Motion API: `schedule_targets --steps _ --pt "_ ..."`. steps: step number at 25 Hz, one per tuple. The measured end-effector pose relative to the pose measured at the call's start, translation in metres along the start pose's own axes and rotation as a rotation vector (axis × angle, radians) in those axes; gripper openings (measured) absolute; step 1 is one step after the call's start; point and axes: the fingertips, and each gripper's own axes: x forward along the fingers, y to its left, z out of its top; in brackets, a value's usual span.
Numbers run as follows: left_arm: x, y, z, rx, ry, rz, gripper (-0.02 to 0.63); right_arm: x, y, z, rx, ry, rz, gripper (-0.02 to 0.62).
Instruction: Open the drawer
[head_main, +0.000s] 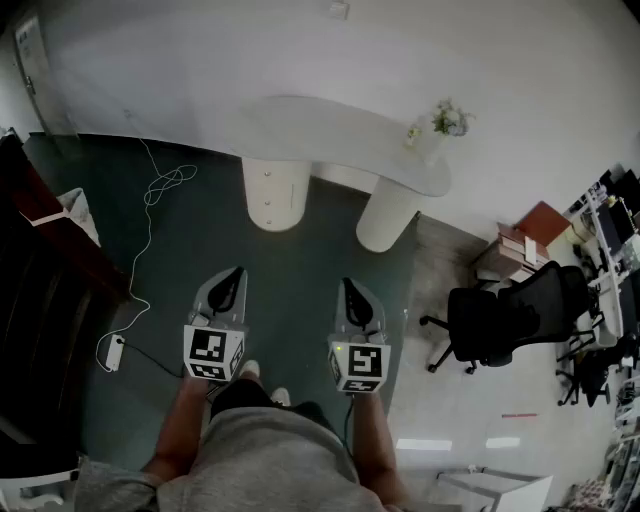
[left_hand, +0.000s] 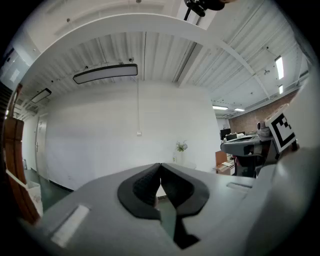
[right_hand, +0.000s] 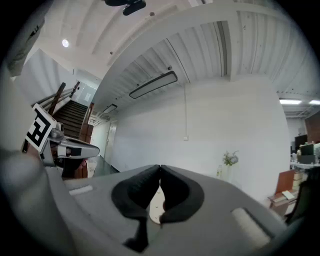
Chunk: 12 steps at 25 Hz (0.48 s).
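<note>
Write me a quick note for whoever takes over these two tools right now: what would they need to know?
Left tool: shut, empty, held level.
Right tool: shut, empty, held level.
Both point toward the white table with the flower vase by the wall, and are well short of it.
Done: nothing. No drawer can be made out for certain, and nothing has been touched.
Left: find the drawer, walk up, open one tool, grip the drawer front and pull, probably.
Mind the cable on the floor to the left.
</note>
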Motion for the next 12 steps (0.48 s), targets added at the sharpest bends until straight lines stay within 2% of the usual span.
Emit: schedule_targets --steps 12 --pt "0.021 0.012 -0.005 -0.01 0.003 0.006 0.011 0.021 -0.009 -0.004 -0.008 0.01 -0.008 0.006"
